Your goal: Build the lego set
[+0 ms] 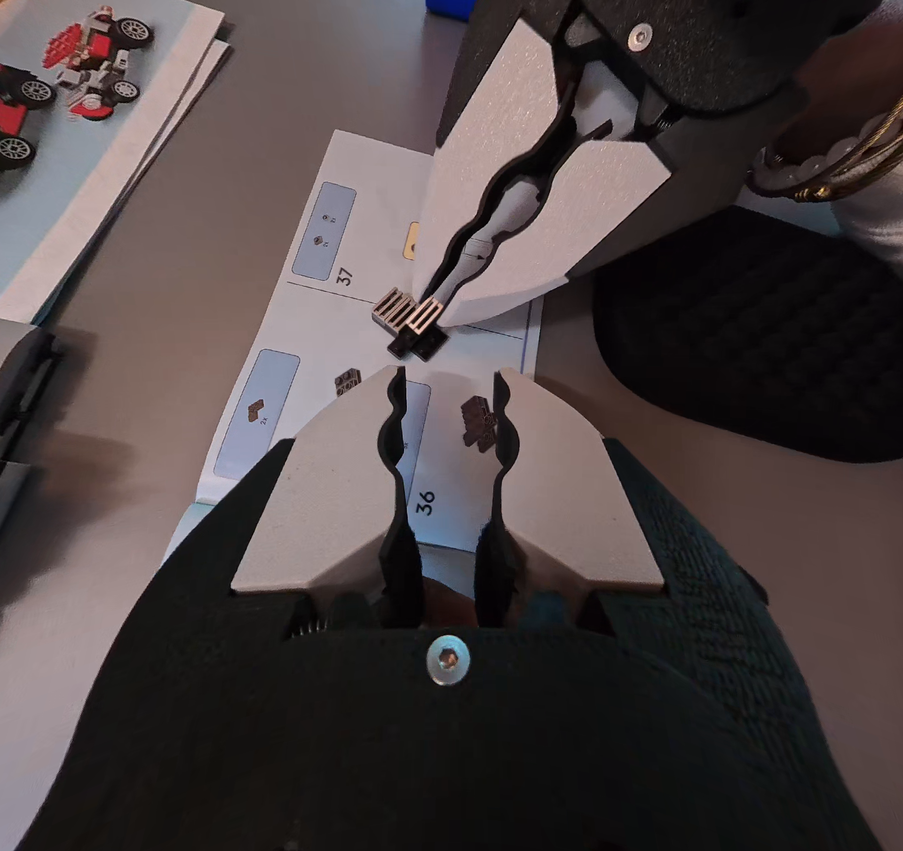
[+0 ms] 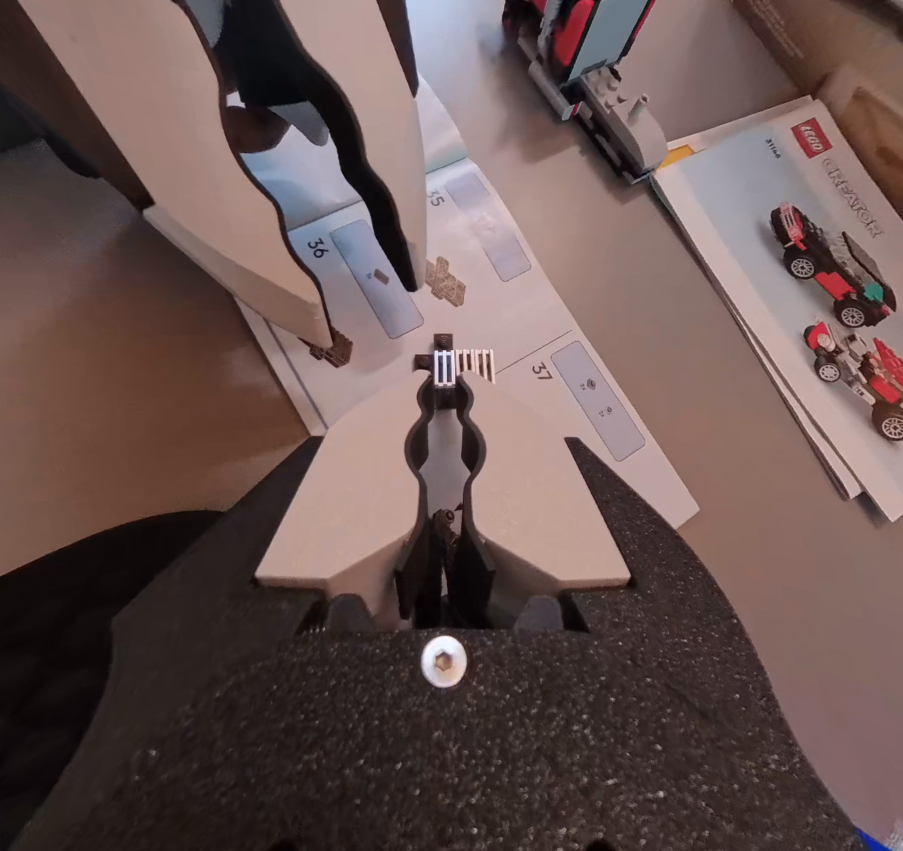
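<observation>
**Black-and-white handheld tongs over a small grille sub-assembly**

Nearest the lens in each wrist view sits that view's own tool: a black printed body with two white fingers edged in wavy black pads.

Item 1: small lego sub-assembly (image 1: 414, 322) (image 2: 452, 368), one. Black base plates carrying two light grey slotted grille tiles, side by side. It rests on the open white instruction booklet (image 1: 312, 339) (image 2: 537, 339), near the line between two printed steps. Its long axis runs along the row of tiles, crosswise to the right tool's fingers; the black base juts toward the left tool. Slots show as fine parallel bars.

Item 2: right gripper (image 1: 436, 312) (image 2: 443, 390), one. Fingers nearly together, tips pinching the sub-assembly at the black base and the nearer grille tile.

Item 3: left gripper (image 1: 449, 373) (image 2: 374, 312), one. Fingers spread with a clear gap, holding nothing, tips just short of the sub-assembly and above the booklet page.

Item 4: grey tabletop (image 1: 317, 70) (image 2: 635, 290), one.

Item 5: stack of closed pale blue booklets printed with red and black cars (image 1: 97, 119) (image 2: 806, 290), lying well apart from the open one; exact count unclear.

Item 6: partly built red, black and grey lego vehicle (image 2: 586, 46), one, beyond the open booklet.

Item 7: black textured pad (image 1: 757, 339), one, at the table edge.
</observation>
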Motion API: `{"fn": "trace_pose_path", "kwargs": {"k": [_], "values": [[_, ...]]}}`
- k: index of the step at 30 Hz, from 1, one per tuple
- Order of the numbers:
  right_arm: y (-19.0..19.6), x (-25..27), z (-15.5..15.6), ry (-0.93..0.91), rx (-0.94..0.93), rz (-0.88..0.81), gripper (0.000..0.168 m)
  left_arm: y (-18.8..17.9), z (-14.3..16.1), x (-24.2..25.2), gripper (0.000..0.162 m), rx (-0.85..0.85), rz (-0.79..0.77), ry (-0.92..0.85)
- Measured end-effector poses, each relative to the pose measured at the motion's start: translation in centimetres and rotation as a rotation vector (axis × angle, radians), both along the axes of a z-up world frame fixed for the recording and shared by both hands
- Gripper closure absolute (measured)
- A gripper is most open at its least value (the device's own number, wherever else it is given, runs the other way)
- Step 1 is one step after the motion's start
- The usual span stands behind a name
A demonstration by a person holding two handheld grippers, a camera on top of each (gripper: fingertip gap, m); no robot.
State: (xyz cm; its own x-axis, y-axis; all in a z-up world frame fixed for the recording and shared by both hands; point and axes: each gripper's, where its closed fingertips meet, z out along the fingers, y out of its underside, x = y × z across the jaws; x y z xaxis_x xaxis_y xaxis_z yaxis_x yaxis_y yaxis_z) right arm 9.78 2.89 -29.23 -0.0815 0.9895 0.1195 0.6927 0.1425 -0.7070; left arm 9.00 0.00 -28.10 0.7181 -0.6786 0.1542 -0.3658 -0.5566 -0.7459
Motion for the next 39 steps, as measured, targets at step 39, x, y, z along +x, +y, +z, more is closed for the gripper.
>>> {"fn": "trace_pose_path", "kwargs": {"k": [39], "values": [[0.7,-0.7,-0.2,-0.012,-0.004,-0.054,0.159,0.1,-1.2,0.6,0.128,-0.042,-0.028,-0.016]]}}
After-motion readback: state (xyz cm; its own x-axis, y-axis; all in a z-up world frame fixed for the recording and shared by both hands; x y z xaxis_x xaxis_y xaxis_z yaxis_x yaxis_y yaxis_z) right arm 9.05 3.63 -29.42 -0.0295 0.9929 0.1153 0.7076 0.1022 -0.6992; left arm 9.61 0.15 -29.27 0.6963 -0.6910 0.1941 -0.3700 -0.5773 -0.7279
